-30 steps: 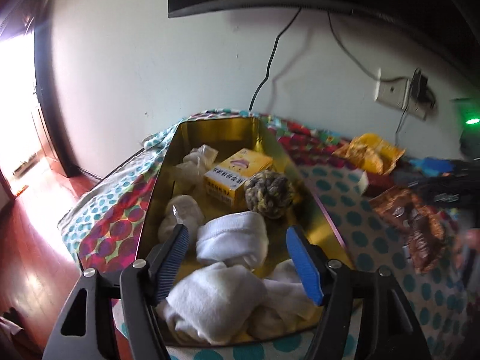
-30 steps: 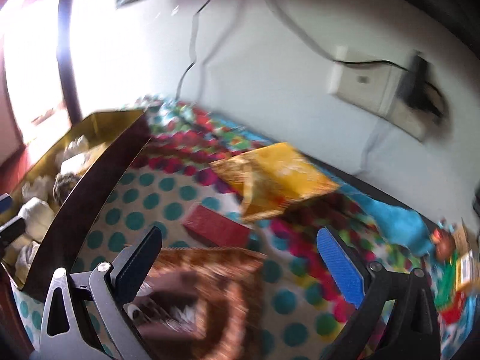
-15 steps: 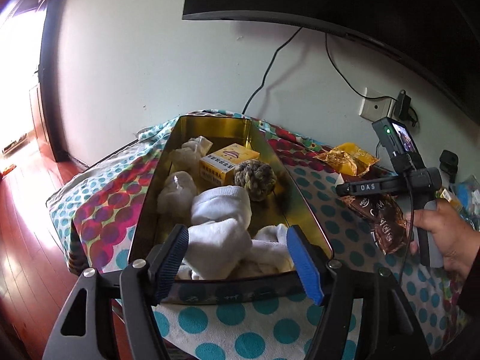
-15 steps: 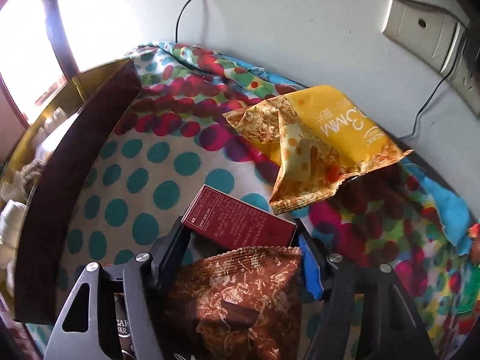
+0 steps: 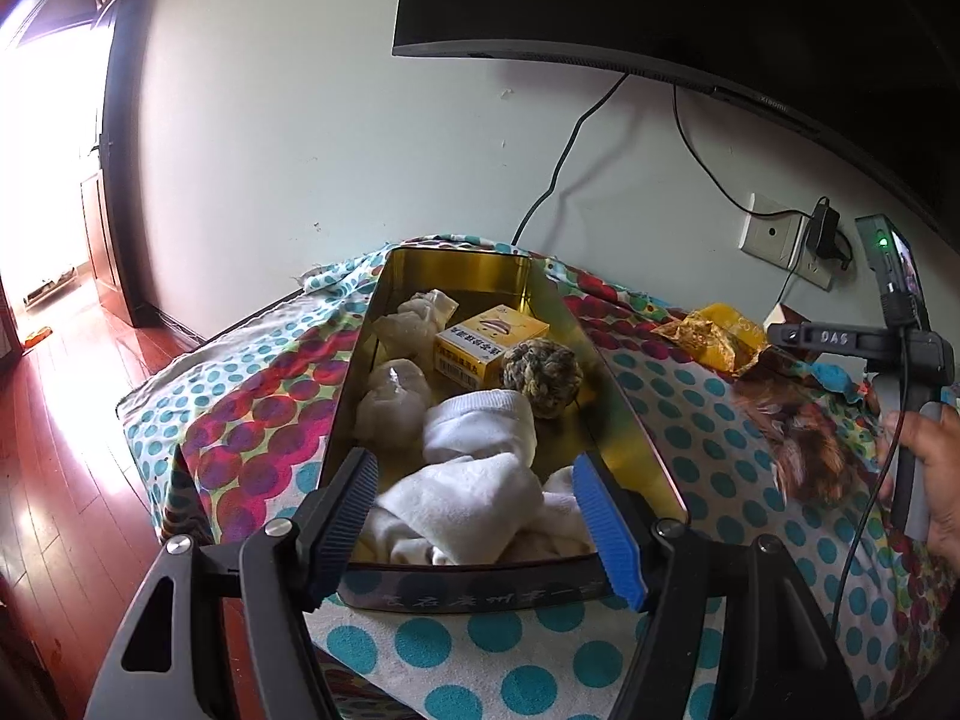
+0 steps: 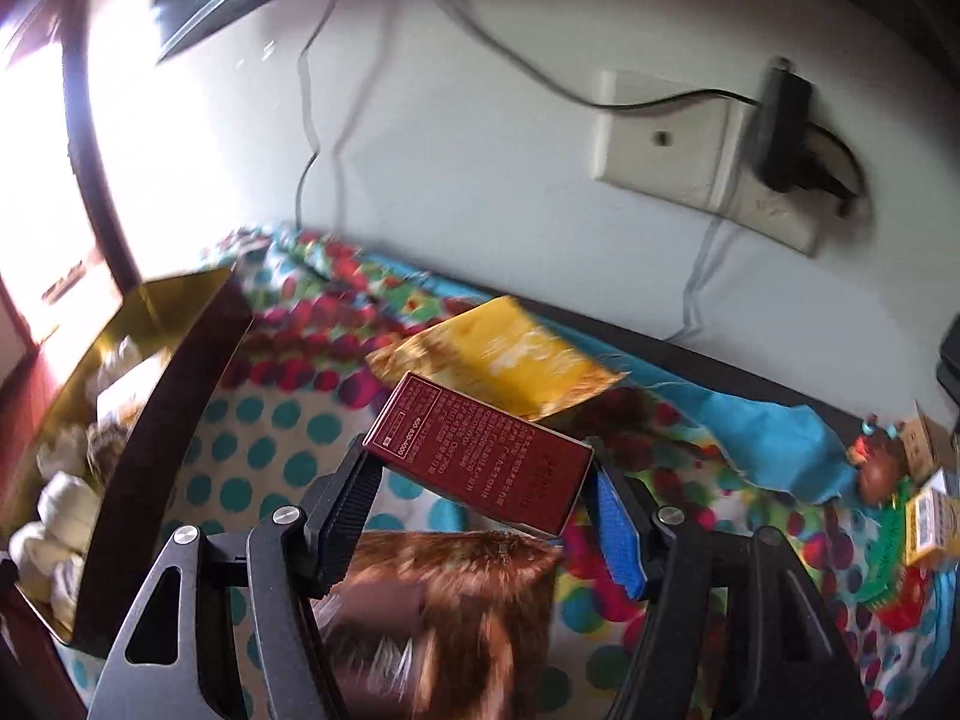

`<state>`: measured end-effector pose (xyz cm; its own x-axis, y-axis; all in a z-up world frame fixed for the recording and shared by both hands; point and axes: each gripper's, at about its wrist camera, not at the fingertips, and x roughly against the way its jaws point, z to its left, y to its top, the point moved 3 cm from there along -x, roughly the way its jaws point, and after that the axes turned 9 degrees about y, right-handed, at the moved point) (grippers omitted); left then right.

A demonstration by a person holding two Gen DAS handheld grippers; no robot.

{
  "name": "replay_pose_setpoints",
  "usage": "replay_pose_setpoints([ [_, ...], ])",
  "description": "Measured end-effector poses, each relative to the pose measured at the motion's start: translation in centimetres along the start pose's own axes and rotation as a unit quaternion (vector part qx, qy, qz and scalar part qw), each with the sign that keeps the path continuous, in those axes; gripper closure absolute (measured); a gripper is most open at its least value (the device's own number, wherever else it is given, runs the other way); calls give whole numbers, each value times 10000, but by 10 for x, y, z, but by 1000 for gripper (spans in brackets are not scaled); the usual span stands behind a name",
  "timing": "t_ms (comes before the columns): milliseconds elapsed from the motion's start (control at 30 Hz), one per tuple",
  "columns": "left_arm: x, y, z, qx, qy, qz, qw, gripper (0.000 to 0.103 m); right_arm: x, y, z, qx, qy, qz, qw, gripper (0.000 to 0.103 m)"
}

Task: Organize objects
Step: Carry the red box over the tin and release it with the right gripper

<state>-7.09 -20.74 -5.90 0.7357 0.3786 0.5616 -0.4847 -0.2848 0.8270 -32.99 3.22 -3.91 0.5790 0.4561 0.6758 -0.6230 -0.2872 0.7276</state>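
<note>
A gold tin box (image 5: 624, 420) stands on the dotted cloth and holds white socks (image 5: 480, 438), a small yellow box (image 5: 486, 345) and a woven ball (image 5: 543, 375). My left gripper (image 5: 480, 525) is open and empty, hovering over the tin's near end. My right gripper (image 6: 486, 498) is shut on a dark red box (image 6: 480, 459) and holds it lifted above the cloth, over a brown snack bag (image 6: 444, 606). The tin also shows at the left in the right wrist view (image 6: 162, 396).
A yellow snack bag (image 6: 510, 360) lies near the wall. A blue cloth (image 6: 774, 444) and small packets (image 6: 930, 516) lie at the right. A wall socket with a plug (image 6: 708, 162) and cables hang above. A monitor (image 5: 690, 6) hangs overhead.
My right gripper closed on the dark red box and lifted it off the cloth. My left gripper drew back toward the tin's near end and stayed open.
</note>
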Motion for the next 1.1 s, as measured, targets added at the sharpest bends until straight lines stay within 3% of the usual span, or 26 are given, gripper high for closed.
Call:
replay_pose_setpoints([
  [167, 1, -3, -3, -66, 26, 104, 9999, 33, 14, 4, 4, 61, -85, 53, 9999, 39],
  [467, 15, -5, 3, -17, -30, 137, 9999, 33, 14, -25, 71, 786, -61, 277, 9965, 39],
  [933, 40, -9, 28, 367, -64, 185, 9991, 33, 25, -30, 192, 1584, 543, 307, 9854, 39],
  [1100, 43, -15, 40, 516, -22, 305, 9982, 33, 19, -39, 241, 1902, 1143, 361, 9744, 39],
])
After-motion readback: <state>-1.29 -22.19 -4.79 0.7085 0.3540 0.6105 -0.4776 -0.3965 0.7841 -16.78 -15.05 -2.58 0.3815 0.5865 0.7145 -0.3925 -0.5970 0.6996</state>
